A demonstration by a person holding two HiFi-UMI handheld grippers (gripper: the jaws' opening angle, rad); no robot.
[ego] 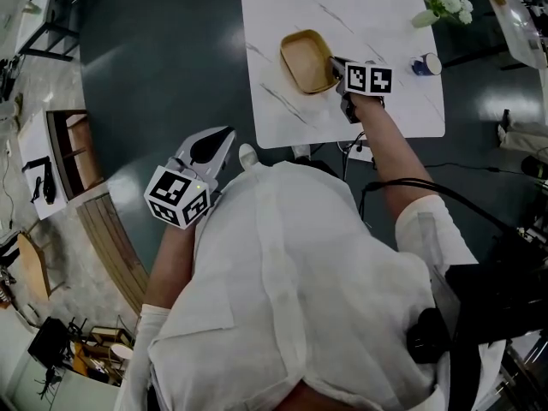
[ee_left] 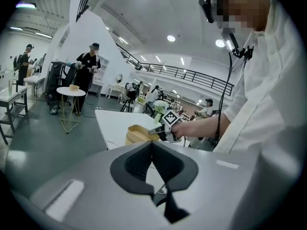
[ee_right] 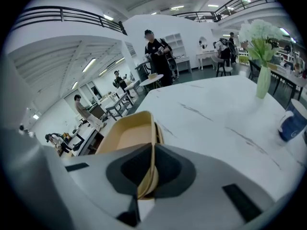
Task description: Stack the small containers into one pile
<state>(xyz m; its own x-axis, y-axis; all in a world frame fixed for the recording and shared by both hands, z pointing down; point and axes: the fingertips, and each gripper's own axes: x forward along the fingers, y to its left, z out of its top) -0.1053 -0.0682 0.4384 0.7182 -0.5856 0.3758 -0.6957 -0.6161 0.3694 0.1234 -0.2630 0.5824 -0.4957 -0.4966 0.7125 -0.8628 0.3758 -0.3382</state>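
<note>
Tan small containers sit nested on the white marble table, near its front-left part. My right gripper is shut on the near rim of the top container, whose thin wall runs between the jaws; a second rim shows just under it. In the left gripper view the same containers appear far off, with the right gripper at their edge. My left gripper hangs off the table, over the dark floor by my left side. Its jaws are shut with nothing between them.
A vase of white flowers and a blue cup stand at the table's right side. Cables trail on the floor below the table's front edge. People stand near a small round table far off.
</note>
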